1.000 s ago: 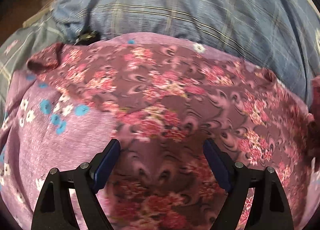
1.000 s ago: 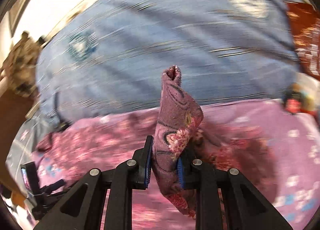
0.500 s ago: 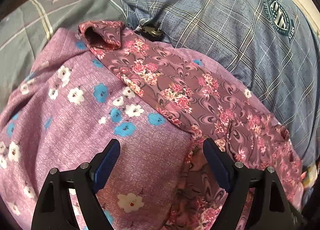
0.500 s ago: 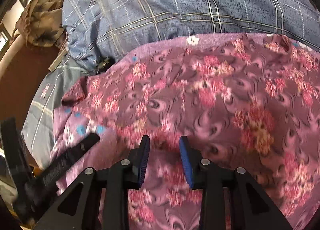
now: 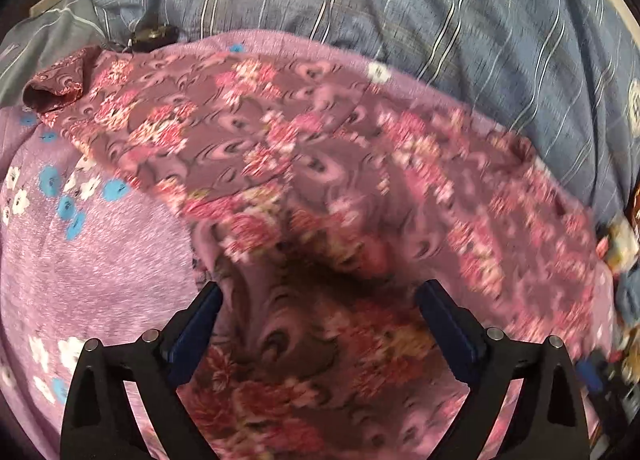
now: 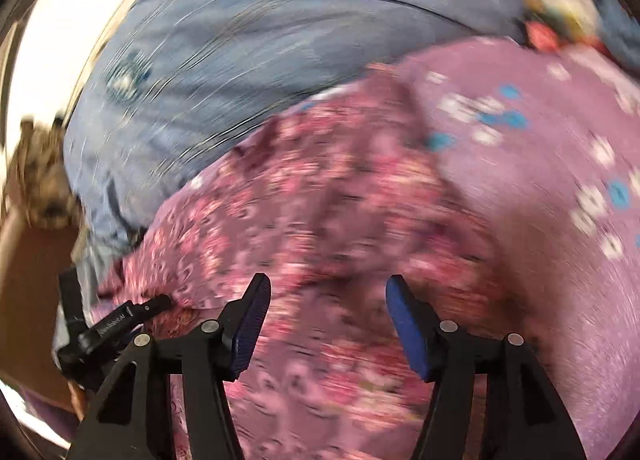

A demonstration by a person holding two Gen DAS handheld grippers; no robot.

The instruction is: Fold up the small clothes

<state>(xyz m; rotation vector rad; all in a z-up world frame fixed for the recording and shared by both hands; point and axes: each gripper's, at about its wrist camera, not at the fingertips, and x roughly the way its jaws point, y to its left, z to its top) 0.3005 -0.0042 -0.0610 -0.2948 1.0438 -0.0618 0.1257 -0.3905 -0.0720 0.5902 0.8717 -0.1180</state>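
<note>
Maroon floral garment — thin, swirl-printed, creased — spread over lilac cloth with blue-white flowers, blue plaid bedcover at 12 o'clock. Left gripper jaws wide apart, empty above garment. Right gripper jaws just been opening — nothing between them, garment below; view blurred.

Right gripper, fingers just parted, above floral garment.

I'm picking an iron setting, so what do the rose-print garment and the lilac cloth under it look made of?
Rose-print garment: thin, smooth woven fabric, perhaps rayon or polyester; it drapes in soft folds. Lilac flowered cloth: matte, heathered, cotton-like weave. Blur leaves both uncertain.
</note>
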